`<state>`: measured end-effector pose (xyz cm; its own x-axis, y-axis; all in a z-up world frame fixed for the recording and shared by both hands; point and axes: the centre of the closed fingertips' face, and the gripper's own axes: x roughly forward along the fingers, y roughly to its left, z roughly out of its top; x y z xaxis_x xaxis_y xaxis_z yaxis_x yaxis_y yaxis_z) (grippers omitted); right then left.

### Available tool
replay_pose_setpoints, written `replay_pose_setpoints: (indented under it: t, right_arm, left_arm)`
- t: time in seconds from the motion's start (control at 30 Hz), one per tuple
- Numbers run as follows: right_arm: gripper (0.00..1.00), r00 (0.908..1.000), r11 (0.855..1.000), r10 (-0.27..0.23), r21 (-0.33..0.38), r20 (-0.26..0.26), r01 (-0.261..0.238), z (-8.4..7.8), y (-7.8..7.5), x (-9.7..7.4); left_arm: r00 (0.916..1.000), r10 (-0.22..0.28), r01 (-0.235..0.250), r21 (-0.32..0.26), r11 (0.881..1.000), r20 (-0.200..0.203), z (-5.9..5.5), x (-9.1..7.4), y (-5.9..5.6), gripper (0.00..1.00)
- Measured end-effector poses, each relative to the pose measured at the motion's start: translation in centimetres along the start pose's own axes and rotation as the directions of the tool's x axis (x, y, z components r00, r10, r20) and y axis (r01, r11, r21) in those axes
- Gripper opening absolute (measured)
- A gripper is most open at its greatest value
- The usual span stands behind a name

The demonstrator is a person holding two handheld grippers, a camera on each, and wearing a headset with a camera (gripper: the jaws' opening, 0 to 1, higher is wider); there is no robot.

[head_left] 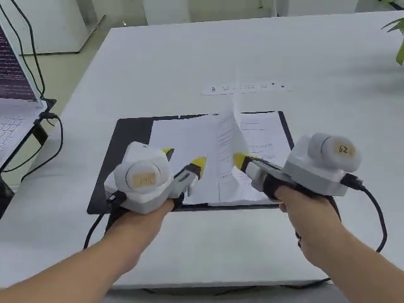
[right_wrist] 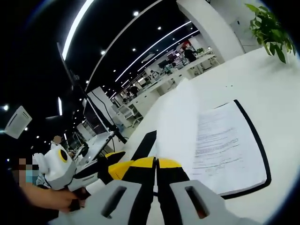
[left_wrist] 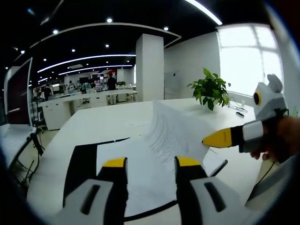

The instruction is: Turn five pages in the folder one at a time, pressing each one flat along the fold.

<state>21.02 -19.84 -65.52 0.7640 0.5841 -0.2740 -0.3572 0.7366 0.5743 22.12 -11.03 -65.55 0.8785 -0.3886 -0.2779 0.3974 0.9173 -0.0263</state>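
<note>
An open black folder point(head_left: 126, 139) lies on the white table point(head_left: 189, 57), with printed pages on both sides. One page point(head_left: 226, 145) stands lifted near the fold, curving up and leftward. My right gripper point(head_left: 240, 161) is shut on this page's lower edge; its yellow jaws point(right_wrist: 157, 163) press together on the sheet point(right_wrist: 176, 122). My left gripper point(head_left: 183, 159) hovers open just above the left-hand page, close to the fold. Nothing is between its jaws point(left_wrist: 151, 162), and the lifted page point(left_wrist: 173, 129) and the right gripper's tip point(left_wrist: 218, 138) are in front of them.
A laptop point(head_left: 12, 95) with trailing black cables point(head_left: 50, 126) sits off the table's left edge. A white strip point(head_left: 246, 87) lies behind the folder. A potted plant point(left_wrist: 211, 89) stands at the far right. The table's front edge is near my hands.
</note>
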Motion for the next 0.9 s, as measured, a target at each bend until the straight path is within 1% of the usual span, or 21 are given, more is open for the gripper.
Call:
replay_pose_setpoints:
  t: [0.1,0.17,0.2,0.23,0.33,0.4,0.43,0.47,0.53,0.6,0.63,0.77,0.83,0.87,0.9]
  right_arm:
    - [0.00,0.9995,1.000,0.021,-0.014,-0.022,-0.021,-0.6,1.6,1.4]
    - [0.00,0.9989,0.999,0.033,-0.018,-0.034,-0.033,-1.0,2.3,2.1]
    - [0.00,0.9984,0.999,0.038,-0.030,-0.042,-0.039,-1.3,2.8,2.6]
    - [0.00,0.9981,0.998,0.038,-0.041,-0.049,-0.040,-1.5,3.1,3.0]
    - [0.00,0.9954,0.997,0.049,-0.062,-0.082,-0.054,-2.7,4.2,4.5]
    - [0.00,0.9929,0.994,0.048,-0.091,-0.109,-0.058,-3.6,4.6,5.4]
    - [0.00,0.9915,0.993,0.048,-0.102,-0.121,-0.061,-4.1,4.7,5.8]
    - [0.00,0.9909,0.992,0.049,-0.107,-0.125,-0.062,-4.3,4.8,5.9]
    - [0.00,0.9879,0.992,0.051,-0.109,-0.146,-0.068,-5.2,5.1,6.7]
    - [0.00,0.9837,0.990,0.049,-0.120,-0.173,-0.070,-6.3,5.3,7.5]
    - [0.00,0.9801,0.989,0.048,-0.125,-0.193,-0.073,-7.0,5.4,7.9]
    - [0.00,0.9702,0.985,0.041,-0.152,-0.239,-0.079,-8.8,5.8,9.1]
    - [0.00,0.9632,0.985,0.037,-0.150,-0.266,-0.079,-10.0,5.7,9.8]
    - [0.00,0.9567,0.983,0.027,-0.165,-0.290,-0.078,-10.8,5.6,10.2]
    - [0.00,0.9513,0.982,0.024,-0.171,-0.307,-0.080,-11.3,5.5,10.4]
  left_arm:
    - [0.9998,0.021,-0.021,0.009,1.000,-0.001,-0.1,-1.0,1.5,0.39]
    - [0.9993,0.036,-0.036,0.011,0.999,-0.004,-0.3,-1.7,2.7,0.38]
    - [0.9990,0.044,-0.044,0.012,0.999,-0.003,-0.3,-2.1,3.3,0.38]
    - [0.9987,0.050,-0.050,0.012,0.999,-0.003,-0.3,-2.3,3.8,0.38]
    - [0.9970,0.077,-0.077,0.006,0.997,-0.001,-0.3,-3.3,5.5,0.38]
    - [0.9961,0.088,-0.088,0.005,0.996,-0.004,-0.5,-3.8,6.4,0.38]
    - [0.9959,0.090,-0.090,0.002,0.996,-0.003,-0.5,-3.9,6.5,0.38]
    - [0.9953,0.097,-0.097,0.001,0.995,-0.002,-0.5,-4.1,6.9,0.38]
    - [0.9942,0.107,-0.107,0.000,0.994,-0.007,-0.7,-4.6,7.5,0.38]
    - [0.9928,0.120,-0.120,-0.005,0.993,-0.008,-0.9,-5.0,8.1,0.38]
    - [0.9922,0.124,-0.124,-0.015,0.992,-0.006,-1.0,-5.2,8.4,0.38]
    - [0.9908,0.134,-0.134,-0.022,0.991,-0.017,-1.7,-5.7,9.0,0.37]
    - [0.9899,0.140,-0.140,-0.026,0.990,-0.026,-2.1,-5.9,9.3,0.37]
    - [0.9895,0.142,-0.143,-0.030,0.989,-0.029,-2.3,-6.0,9.3,0.37]
    - [0.9894,0.142,-0.143,-0.033,0.989,-0.032,-2.5,-5.9,9.4,0.37]
